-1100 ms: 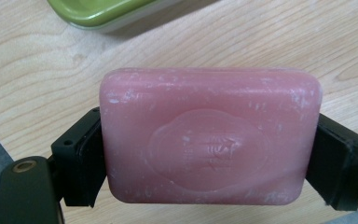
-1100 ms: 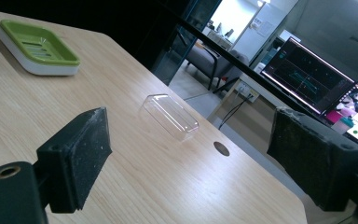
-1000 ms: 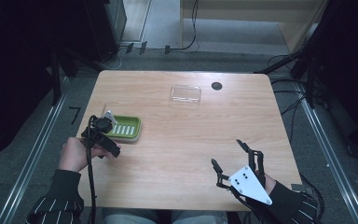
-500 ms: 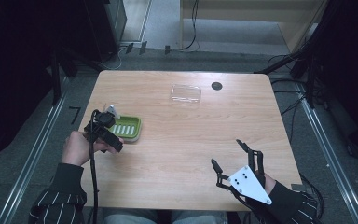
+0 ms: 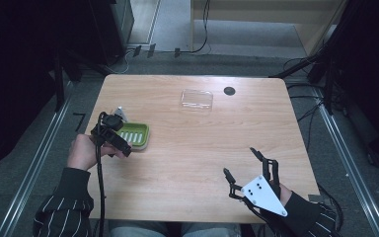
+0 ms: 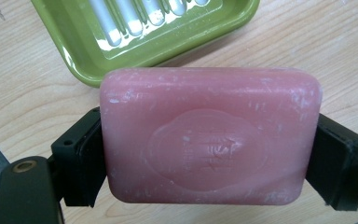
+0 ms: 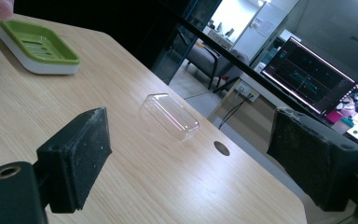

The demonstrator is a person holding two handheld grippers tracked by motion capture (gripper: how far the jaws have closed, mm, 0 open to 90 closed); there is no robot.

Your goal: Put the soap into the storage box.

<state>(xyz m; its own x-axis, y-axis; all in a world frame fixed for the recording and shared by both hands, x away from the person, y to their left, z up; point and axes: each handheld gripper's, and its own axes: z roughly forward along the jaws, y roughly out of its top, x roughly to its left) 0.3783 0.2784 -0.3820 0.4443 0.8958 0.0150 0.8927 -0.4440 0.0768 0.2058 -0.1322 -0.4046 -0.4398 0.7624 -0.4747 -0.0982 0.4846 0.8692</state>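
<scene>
The left gripper [image 6: 205,154] clamps a pink soap bar [image 6: 209,137] by its ends, just short of the green soap dish [image 5: 132,135] at nine o'clock on the worktop [image 5: 202,148], likely for placing; the right gripper [image 5: 249,165] rests at five o'clock, jaws spread wide and empty

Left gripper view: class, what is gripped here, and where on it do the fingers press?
A pink soap bar, clamped at its two short ends by the left gripper. The right gripper is open and holds nothing.

Bright overhead light on the table [image 5: 197,133], dark surroundings; glare in the green dish [image 6: 135,28].
</scene>
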